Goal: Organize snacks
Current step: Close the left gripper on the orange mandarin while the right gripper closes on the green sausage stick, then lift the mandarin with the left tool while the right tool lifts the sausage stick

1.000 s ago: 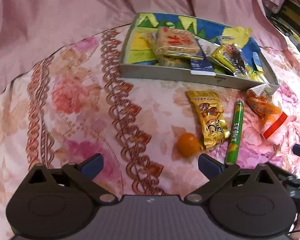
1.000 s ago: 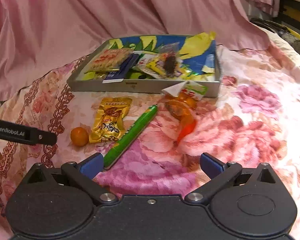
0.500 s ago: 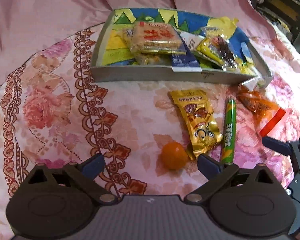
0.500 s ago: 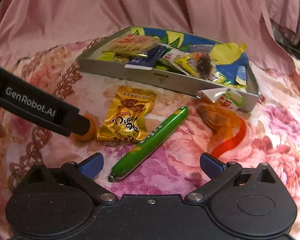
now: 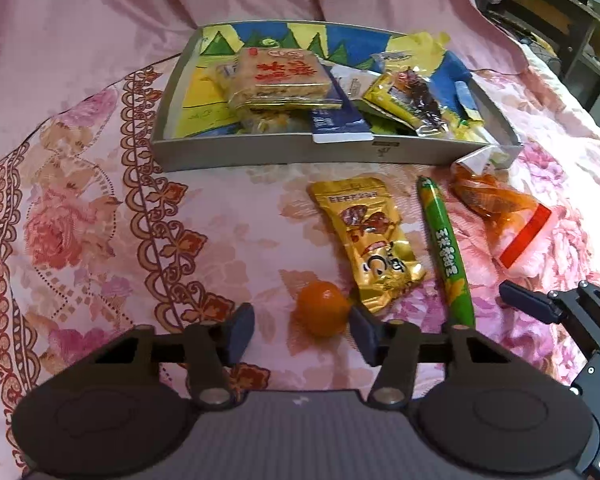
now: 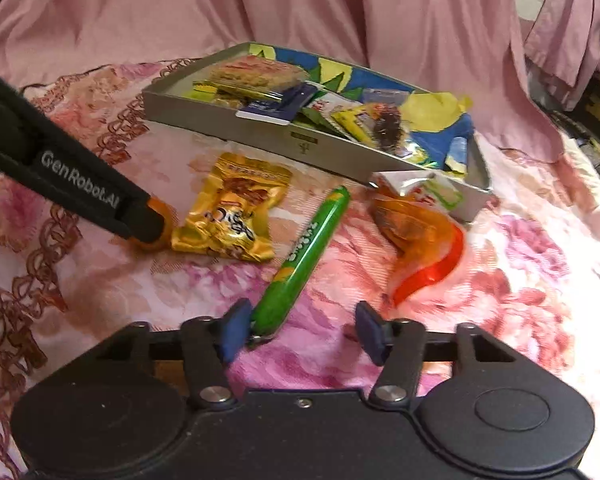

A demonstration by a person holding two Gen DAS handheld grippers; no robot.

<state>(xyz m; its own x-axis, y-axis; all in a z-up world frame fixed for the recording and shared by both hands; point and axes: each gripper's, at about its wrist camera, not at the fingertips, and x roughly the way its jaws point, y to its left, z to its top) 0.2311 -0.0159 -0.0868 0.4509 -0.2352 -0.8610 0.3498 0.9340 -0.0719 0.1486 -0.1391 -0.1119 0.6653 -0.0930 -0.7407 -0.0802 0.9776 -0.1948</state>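
Four loose snacks: orange ball (image 5: 322, 309), gold packet (image 5: 370, 240), green stick (image 5: 446, 256), orange pouch (image 5: 496, 208), on the flowered bedspread (image 5: 80, 216) before the tray (image 5: 260, 154).
Left tongs (image 5: 302, 330): just been closing, part open, astride the ball, right pad touching.
Right tongs (image 6: 300, 330): just been closing, part open, stick's near end against the left pad.
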